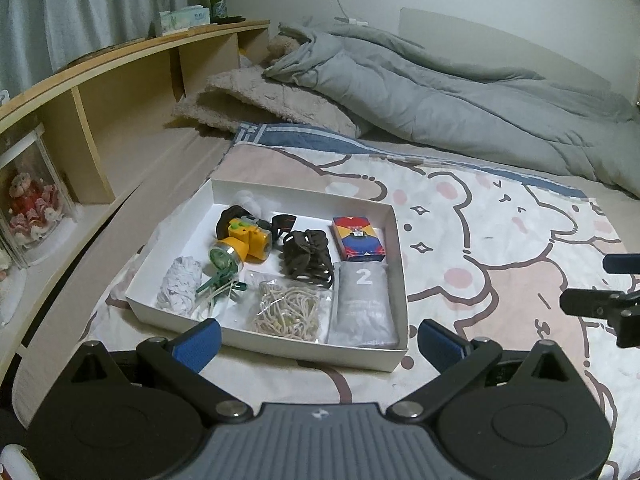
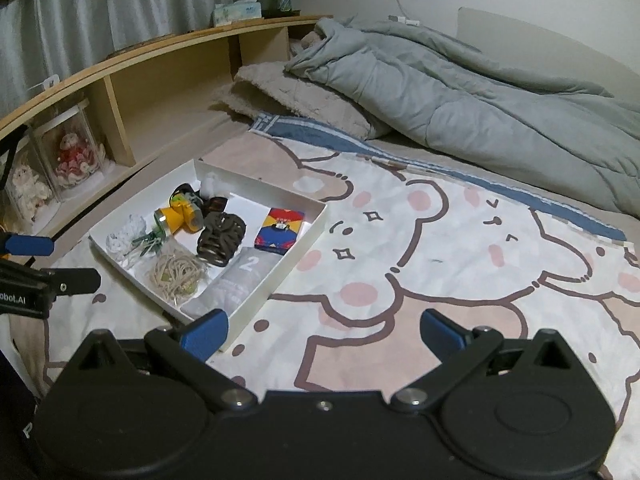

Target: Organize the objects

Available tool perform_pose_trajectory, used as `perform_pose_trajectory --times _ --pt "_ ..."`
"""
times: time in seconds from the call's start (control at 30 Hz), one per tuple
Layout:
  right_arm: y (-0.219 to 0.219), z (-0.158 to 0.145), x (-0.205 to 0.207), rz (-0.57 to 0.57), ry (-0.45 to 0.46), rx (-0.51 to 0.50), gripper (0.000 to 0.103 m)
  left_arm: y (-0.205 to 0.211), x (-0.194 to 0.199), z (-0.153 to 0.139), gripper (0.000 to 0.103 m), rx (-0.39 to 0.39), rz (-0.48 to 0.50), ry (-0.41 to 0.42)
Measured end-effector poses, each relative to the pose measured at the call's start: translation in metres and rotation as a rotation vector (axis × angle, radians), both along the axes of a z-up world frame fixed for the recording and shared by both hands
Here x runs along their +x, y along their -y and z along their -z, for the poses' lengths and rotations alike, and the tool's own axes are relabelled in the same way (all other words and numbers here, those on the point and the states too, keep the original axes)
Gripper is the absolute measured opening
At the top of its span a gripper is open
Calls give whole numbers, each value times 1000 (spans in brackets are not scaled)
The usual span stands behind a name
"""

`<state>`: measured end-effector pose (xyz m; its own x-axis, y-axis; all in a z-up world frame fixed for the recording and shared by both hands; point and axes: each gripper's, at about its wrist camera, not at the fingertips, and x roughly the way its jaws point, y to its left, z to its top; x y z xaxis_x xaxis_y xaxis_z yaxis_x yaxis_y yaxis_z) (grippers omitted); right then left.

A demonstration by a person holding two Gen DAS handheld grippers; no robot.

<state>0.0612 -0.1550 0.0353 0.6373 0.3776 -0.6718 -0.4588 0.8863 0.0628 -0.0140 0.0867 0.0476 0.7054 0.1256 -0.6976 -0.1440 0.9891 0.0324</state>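
Observation:
A white shallow box [image 1: 390, 358] [image 2: 256, 298] lies on the bear-print bed sheet. Inside are a yellow toy camera [image 1: 244, 242] [image 2: 180, 216], a brown hair claw [image 1: 306, 254] [image 2: 220, 238], a colourful card pack [image 1: 358, 238] [image 2: 280, 230], a grey pouch marked 2 [image 1: 364, 304] [image 2: 236, 284], a bag of rubber bands [image 1: 288, 312] [image 2: 176, 272], a white crumpled bundle [image 1: 180, 284] [image 2: 126, 234] and green clips [image 1: 218, 284] [image 2: 148, 242]. My left gripper [image 1: 318, 342] is open and empty just before the box's near wall. My right gripper [image 2: 324, 334] is open and empty, right of the box.
A grey duvet [image 1: 460, 92] and beige blanket [image 1: 264, 104] lie at the back. A wooden headboard shelf [image 1: 120, 92] runs along the left, with dolls in clear cases [image 1: 32, 208], a tissue pack and a green bottle [image 1: 217, 0].

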Motion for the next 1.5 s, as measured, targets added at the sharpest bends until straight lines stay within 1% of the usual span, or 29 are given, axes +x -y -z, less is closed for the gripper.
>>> perform_pose_trajectory --times 0.23,1.5 --pt "-2 1 2 -4 -26 14 103 5 2 2 103 12 14 -6" --pt "-4 3 6 3 -40 11 103 6 3 5 103 20 29 -11"
